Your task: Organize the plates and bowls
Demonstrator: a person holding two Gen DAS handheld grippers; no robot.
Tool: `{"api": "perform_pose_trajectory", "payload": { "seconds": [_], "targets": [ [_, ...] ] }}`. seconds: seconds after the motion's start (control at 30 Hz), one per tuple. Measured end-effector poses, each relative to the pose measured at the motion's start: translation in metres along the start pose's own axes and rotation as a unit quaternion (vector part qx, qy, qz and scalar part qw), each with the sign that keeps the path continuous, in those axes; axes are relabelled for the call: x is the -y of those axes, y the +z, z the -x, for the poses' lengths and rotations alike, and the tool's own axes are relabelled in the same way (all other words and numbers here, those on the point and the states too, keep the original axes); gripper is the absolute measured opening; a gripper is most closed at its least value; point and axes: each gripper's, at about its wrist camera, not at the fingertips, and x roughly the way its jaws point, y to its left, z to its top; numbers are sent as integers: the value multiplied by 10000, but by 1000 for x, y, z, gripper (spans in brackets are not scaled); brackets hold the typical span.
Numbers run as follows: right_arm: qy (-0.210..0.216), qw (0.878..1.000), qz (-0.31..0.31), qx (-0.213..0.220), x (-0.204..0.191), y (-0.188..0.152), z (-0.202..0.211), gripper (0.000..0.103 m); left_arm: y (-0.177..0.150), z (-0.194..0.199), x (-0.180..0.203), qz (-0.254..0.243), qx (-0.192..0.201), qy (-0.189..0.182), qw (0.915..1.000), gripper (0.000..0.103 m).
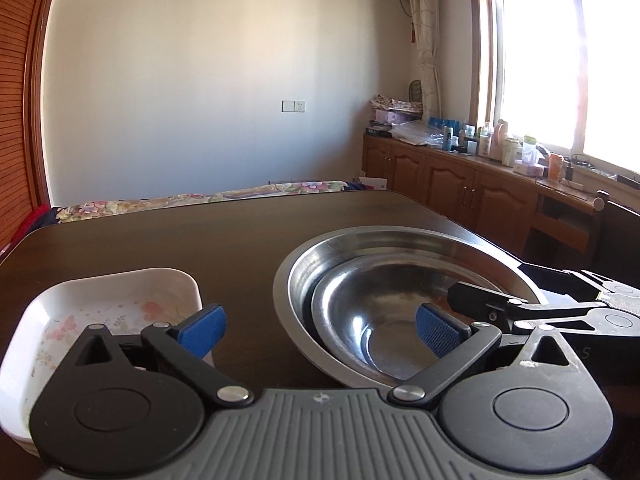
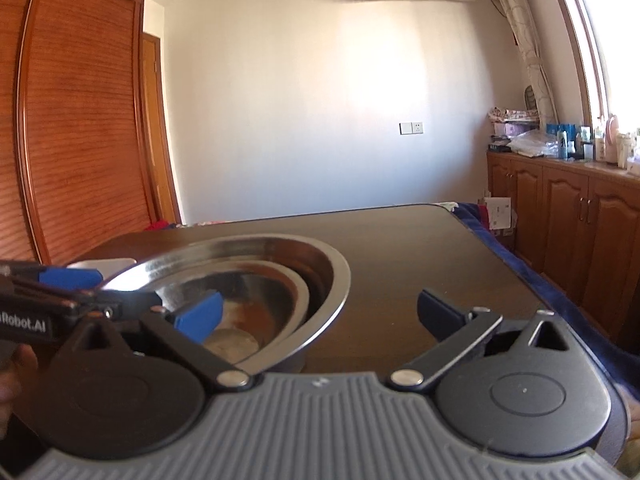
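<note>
Dark wooden tabletop [image 1: 180, 240] runs out toward a white wall, bare beyond the dishes. On it sits the wide stainless-steel bowl [image 1: 320, 264], with the smaller stainless-steel bowl [image 1: 372, 304] nested inside so the pair takes one spot. Beside them on my left lies the white square plastic plate with a floral print [image 1: 120, 300], kept apart, I judge, as a different shape. My left gripper [image 1: 320, 330] and right gripper [image 2: 320, 316] both stand spread to their widest, each straddling the steel rim, empty, no pad pressing on anything.
</note>
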Motion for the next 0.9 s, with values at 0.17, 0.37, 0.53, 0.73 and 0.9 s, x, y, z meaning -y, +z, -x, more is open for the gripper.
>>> {"api": "perform_pose_trajectory", "payload": {
  "seconds": [0.17,0.37,0.53,0.73,0.9],
  "targets": [
    [30,10000,-72,18,3,0,1,103,-1,-2,-2,42,-48,-64,10000,103],
    [46,9999,-150,-3,4,1,2,103,-1,1,-3,122,9,-102,9999,94],
    [146,9996,-232,-8,4,1,1,89,-2,1,-6,184,-44,-186,9996,72],
    [305,9985,-444,-87,6,1,0,51,-2,0,-4,270,-121,-201,9994,45],
    [429,9979,-479,-69,4,0,1,35,-3,1,-3,272,-103,-117,9995,37]
  ]
}}
